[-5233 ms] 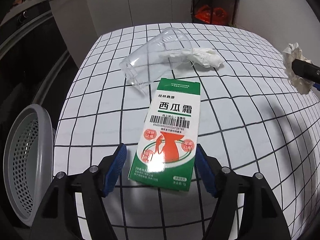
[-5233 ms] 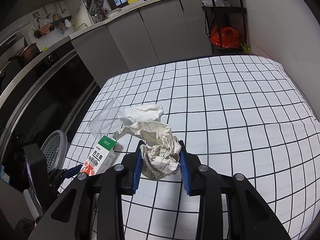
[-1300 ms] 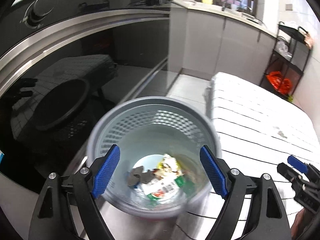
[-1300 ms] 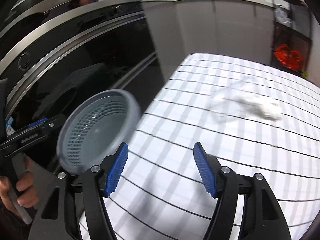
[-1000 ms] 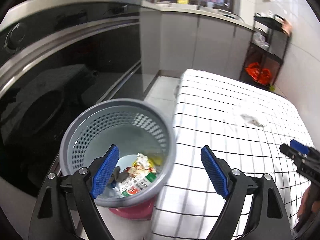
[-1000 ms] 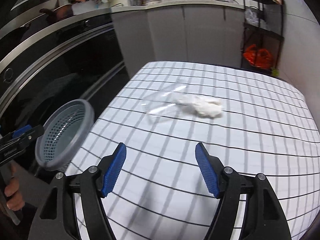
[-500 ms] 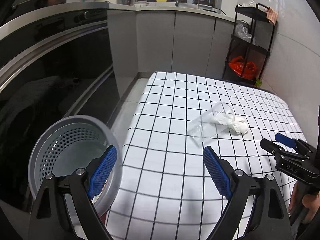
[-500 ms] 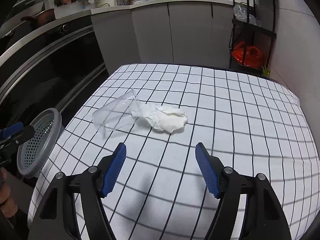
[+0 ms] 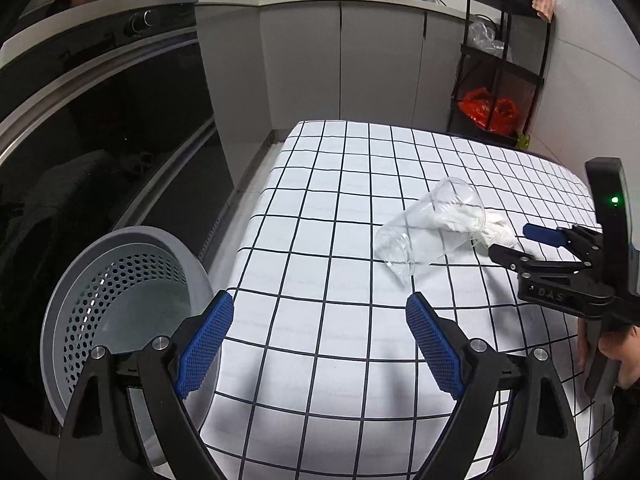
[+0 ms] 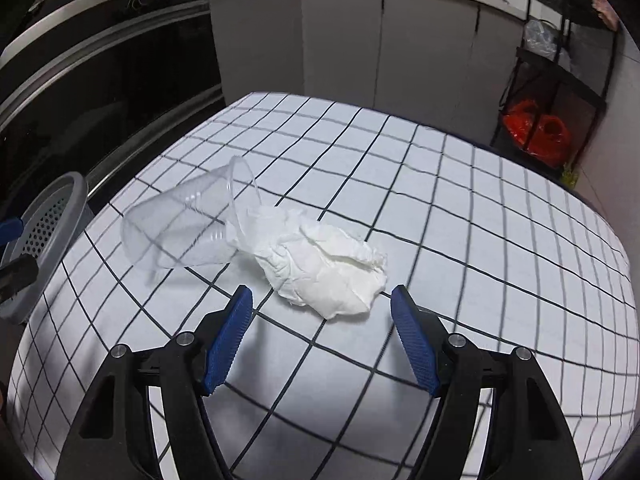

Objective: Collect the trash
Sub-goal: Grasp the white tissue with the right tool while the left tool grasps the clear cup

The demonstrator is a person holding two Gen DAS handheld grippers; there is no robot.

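A table under a white, black-gridded cloth (image 10: 460, 216) fills both views. Off its left edge stands a grey perforated bin (image 9: 116, 288). A clear plastic cup (image 10: 184, 220) lies on its side mid-table, touching a crumpled white tissue (image 10: 324, 268) at its mouth. The left gripper (image 9: 320, 344) and right gripper (image 10: 320, 336) hang spread apart, holding nothing, the right one just short of the tissue.

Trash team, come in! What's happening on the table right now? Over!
Left gripper open, empty. Right gripper open, nearing white tissue wad. Clear plastic cup lies tipped beside it. Grey bin off table edge, nothing blocking.
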